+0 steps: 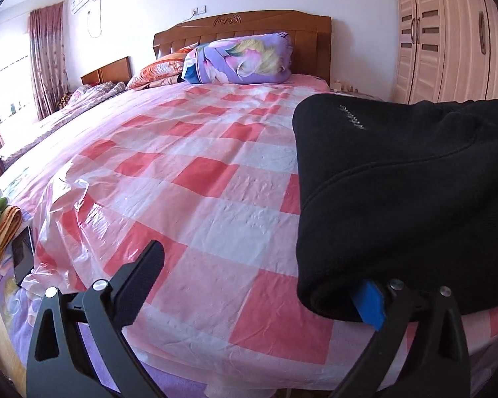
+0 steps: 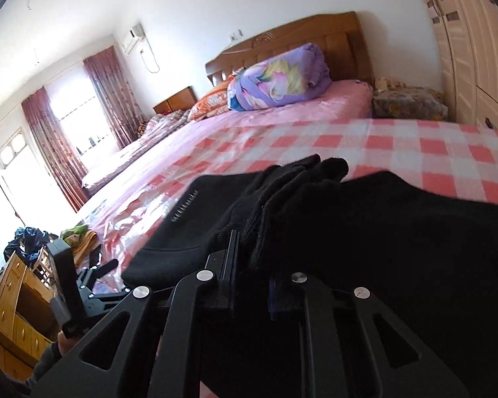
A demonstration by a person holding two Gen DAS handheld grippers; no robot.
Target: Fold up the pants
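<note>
The black pants [image 1: 405, 199] lie bunched at the near right corner of the bed, on the pink checked plastic sheet [image 1: 199, 179]. My left gripper [image 1: 259, 282] is open and wide; its left finger [image 1: 142, 278] is over bare sheet and its right, blue-padded finger [image 1: 372, 305] is tucked under the edge of the pants. In the right wrist view the pants [image 2: 365, 225] fill the foreground and my right gripper [image 2: 252, 258] is shut on a bunched fold of the pants. The left gripper [image 2: 83, 278] shows there at the lower left.
A purple flowered quilt [image 1: 239, 58] and an orange pillow [image 1: 156, 71] lie at the wooden headboard [image 1: 242, 26]. A wardrobe [image 1: 448, 33] stands at the right. Folded cloths [image 1: 0, 225] and a tablet [image 1: 23, 255] lie at the bed's left edge. A wooden dresser [image 2: 13, 311] stands at the left.
</note>
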